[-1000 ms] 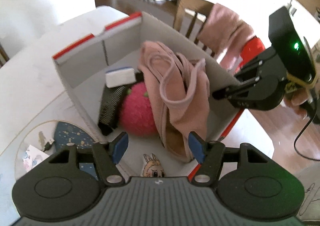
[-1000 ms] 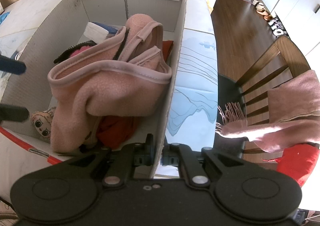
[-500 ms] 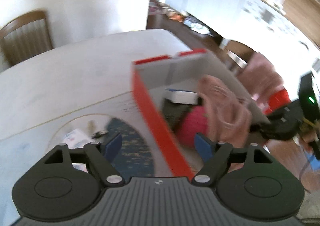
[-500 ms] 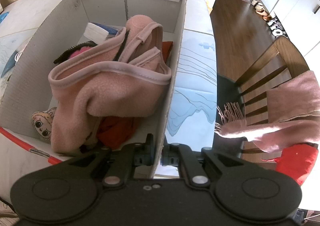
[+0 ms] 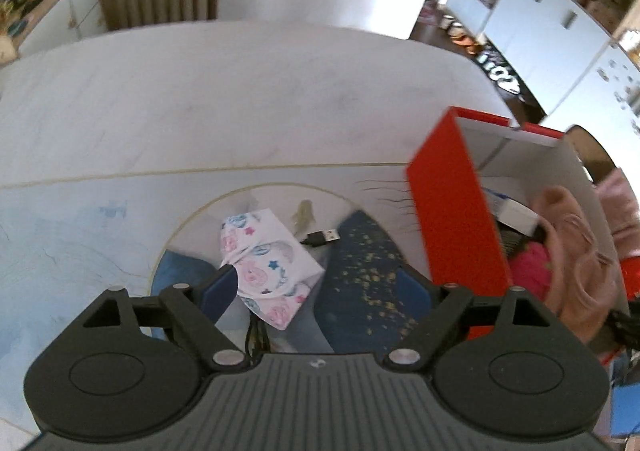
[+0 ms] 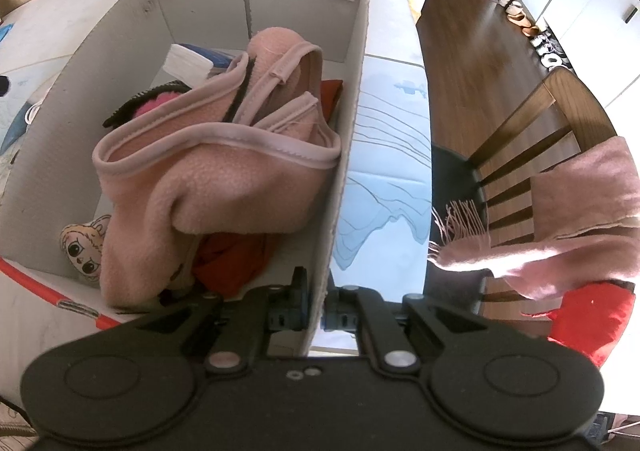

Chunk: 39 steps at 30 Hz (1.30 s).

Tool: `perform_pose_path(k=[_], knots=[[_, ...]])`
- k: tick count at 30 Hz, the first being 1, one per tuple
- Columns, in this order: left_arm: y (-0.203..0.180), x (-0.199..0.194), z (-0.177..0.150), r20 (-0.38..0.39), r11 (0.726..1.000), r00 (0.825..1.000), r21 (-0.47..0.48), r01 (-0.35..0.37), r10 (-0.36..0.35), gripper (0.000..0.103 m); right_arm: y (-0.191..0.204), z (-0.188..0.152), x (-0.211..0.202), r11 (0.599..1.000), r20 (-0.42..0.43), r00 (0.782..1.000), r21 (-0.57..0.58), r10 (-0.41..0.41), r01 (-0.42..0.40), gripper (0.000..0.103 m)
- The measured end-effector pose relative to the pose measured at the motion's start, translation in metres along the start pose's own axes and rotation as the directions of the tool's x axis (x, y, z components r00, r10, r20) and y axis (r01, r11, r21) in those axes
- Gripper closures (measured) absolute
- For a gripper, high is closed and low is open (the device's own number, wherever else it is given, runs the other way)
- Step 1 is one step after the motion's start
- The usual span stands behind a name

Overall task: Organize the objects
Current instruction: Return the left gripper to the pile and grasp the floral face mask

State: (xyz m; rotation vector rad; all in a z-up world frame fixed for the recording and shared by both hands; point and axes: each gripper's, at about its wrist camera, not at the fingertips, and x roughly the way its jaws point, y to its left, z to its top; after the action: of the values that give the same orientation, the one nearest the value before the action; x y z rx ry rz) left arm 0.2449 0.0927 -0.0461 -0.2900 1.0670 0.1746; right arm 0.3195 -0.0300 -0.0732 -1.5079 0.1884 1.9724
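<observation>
Cloth pouch, white with pink and blue printed shapes, crumpled, lies on the table at 6 o'clock in the left wrist view, inside a round printed medallion on the mat. Left gripper hangs over it, jaws opening wide; the left blue pad overlaps the pouch's edge, contact not clear. Black USB plug sits just beside the pouch at 1 o'clock. Cardboard box, red outside, white inside, stands at 3 o'clock.

Right wrist view: fuzzy pink fleece garment with bound edges fills the box; doll face at 8 o'clock, white packet at 11 o'clock, red fabric beneath. Right gripper is pinched on the box's near right wall.

White tabletop; slatted wooden chair with fringed pink scarf; dark wood floor.
</observation>
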Motion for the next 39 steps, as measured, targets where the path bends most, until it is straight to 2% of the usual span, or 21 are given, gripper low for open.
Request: perform_pose_path(k=[2, 4, 6, 15, 21, 28, 36, 39], knots=[[0.003, 0.012, 0.003, -0.020, 1.000, 1.000, -0.012, -0.014, 0.014, 0.017, 0.000, 0.000, 0.000, 1.000, 0.000, 1.000, 0.002, 0.000, 0.000, 0.098], [0.005, 0.023, 0.005, -0.039, 0.999, 0.999, -0.030, -0.037, 0.036, 0.006, 0.000, 0.000, 0.000, 1.000, -0.001, 1.000, 0.005, 0.002, -0.002, 0.098], [0.008, 0.035, 0.008, -0.056, 0.997, 0.997, -0.058, -0.055, 0.052, 0.000, 0.000, 0.001, 0.000, 1.000, -0.001, 1.000, 0.006, 0.001, -0.001, 0.098], [0.019, 0.075, 0.017, -0.114, 0.978, 0.989, -0.172, -0.117, 0.099, 0.000, 0.000, 0.001, 0.000, 1.000, -0.001, 1.000, 0.009, 0.003, -0.003, 0.098], [0.019, 0.095, 0.017, -0.162, 0.976, 0.978, -0.150, -0.155, 0.131, 0.000, 0.000, 0.001, 0.000, 1.000, -0.003, 1.000, 0.011, 0.003, -0.003, 0.098], [0.027, 0.104, 0.014, -0.191, 0.968, 0.972, -0.184, -0.174, 0.138, 0.000, 0.000, 0.001, 0.002, 1.000, -0.005, 1.000, 0.012, 0.006, -0.006, 0.098], [0.030, 0.103, 0.014, -0.188, 0.965, 0.973, -0.198, -0.174, 0.137, 0.001, 0.001, 0.001, 0.003, 1.000, -0.005, 1.000, 0.012, 0.005, -0.005, 0.098], [0.028, 0.102, 0.012, -0.185, 0.968, 0.971, -0.173, -0.183, 0.151, 0.006, 0.001, 0.002, 0.003, 1.000, -0.005, 1.000, 0.012, 0.005, -0.005, 0.098]])
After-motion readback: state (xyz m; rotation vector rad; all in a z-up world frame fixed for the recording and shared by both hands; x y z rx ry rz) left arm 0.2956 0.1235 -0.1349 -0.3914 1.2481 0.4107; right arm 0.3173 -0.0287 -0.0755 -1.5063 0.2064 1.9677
